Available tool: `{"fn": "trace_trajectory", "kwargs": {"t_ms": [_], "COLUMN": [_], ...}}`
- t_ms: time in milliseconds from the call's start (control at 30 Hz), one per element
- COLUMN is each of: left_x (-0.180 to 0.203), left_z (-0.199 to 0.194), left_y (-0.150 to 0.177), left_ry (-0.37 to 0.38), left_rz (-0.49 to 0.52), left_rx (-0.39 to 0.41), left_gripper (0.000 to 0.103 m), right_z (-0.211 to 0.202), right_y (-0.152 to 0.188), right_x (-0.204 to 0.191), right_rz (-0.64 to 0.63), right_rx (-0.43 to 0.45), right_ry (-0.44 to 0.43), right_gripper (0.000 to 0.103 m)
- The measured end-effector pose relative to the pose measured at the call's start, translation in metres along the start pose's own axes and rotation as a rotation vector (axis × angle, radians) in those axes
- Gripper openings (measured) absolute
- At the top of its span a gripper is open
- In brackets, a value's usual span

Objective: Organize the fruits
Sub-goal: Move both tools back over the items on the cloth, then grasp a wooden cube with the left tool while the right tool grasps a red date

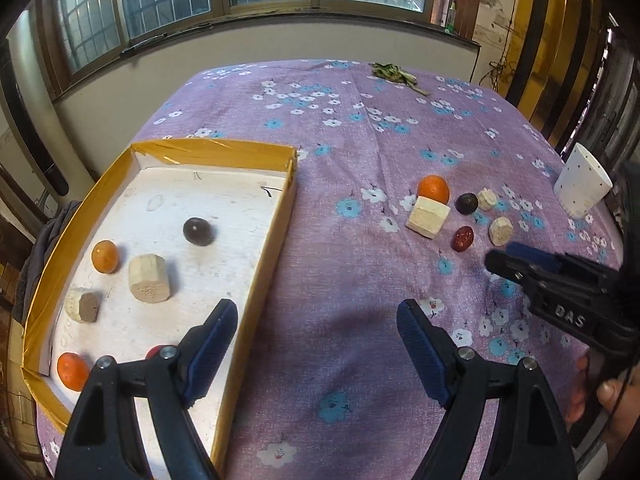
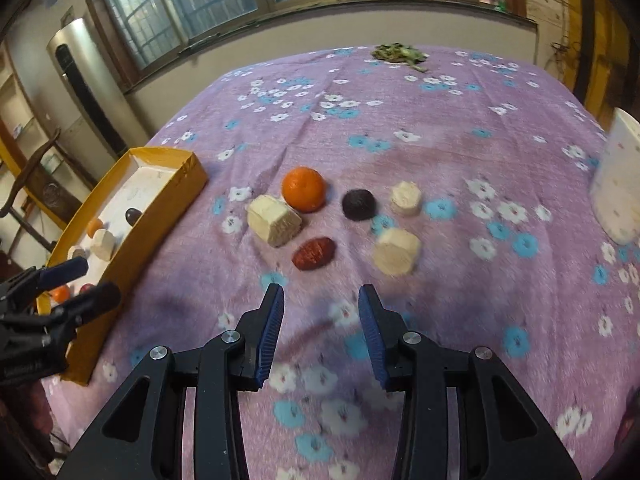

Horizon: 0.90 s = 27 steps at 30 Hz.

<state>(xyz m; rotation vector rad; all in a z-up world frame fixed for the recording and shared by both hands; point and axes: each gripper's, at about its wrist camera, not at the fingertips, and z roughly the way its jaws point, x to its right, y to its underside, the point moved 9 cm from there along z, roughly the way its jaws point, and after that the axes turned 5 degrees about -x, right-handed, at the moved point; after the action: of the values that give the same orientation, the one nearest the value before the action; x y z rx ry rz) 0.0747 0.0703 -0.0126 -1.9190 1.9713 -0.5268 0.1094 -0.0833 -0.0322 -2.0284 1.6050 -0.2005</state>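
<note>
while jaws gape, orange (image 2: 303, 194) waits

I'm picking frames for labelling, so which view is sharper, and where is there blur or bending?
Left wrist view: crisp, the orange sharp; fisheye bows the window frame. Right wrist view: motion-smeared, worst at the white cup and the pale chunk; soft shadow on the tablecloth ahead of the right gripper.

Purple floral tablecloth (image 2: 400, 128) covers table. White dotted cup (image 1: 582, 186) upright near right edge. Wilted green sprig (image 2: 398, 54) at far edge. Barred windows (image 1: 160, 4) behind; tall silver floor-standing air conditioner (image 2: 86, 84) at left wall
</note>
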Motion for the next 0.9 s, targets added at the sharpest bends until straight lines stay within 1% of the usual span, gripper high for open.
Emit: {"fn": "trace_trajectory", "kwargs": {"t_ms": [67,133,267,333,400,500,567,633,767,900], "left_x": [0.0,0.001,0.002,0.002,0.002,0.007,0.016,0.029,0.062,0.088], "left_z": [0.002,0.003,0.006,0.009,0.013,0.021,0.026,0.032,0.046,0.064], "left_y": [-0.001,-0.002,-0.007,-0.01,-0.012,-0.017,-0.022,-0.028,-0.044,-0.057], "left_ry": [-0.005,-0.007,-0.016,-0.027,-0.026,-0.005,0.005,0.025,0.092,0.118], "left_rz": [0.003,0.005,0.022,0.03,0.03,0.03,0.047,0.078,0.137,0.19], "left_rx": [-0.006,-0.009,-0.008,-0.008,-0.014,-0.025,-0.025,-0.024,-0.02,-0.025], "left_gripper": [0.084,0.084,0.084,0.084,0.085,0.085,0.085,0.085,0.085,0.084], "right_z": [0.01,0.02,0.03,0.033,0.034,0.033,0.03,0.018,-0.004,-0.016], "right_y": [-0.005,-0.009,-0.013,-0.012,-0.014,-0.015,-0.015,-0.011,-0.002,0.006], "right_x": [-0.005,-0.004,0.0,-0.001,-0.003,0.0,0.004,0.01,0.021,0.036], "right_rz": [-0.028,-0.049,-0.046,-0.064,-0.09,-0.088,-0.074,-0.04,-0.031,0.017], "right_rx": [-0.011,-0.021,-0.029,-0.03,-0.023,-0.01,-0.006,0.008,0.029,0.029], "right_ry": [-0.011,0.009,-0.007,-0.013,0.002,0.012,0.019,-0.002,0.015,0.015], "right_gripper": [0.038,0.038,0.038,0.036,0.028,0.028,0.028,0.028,0.028,0.028]}}
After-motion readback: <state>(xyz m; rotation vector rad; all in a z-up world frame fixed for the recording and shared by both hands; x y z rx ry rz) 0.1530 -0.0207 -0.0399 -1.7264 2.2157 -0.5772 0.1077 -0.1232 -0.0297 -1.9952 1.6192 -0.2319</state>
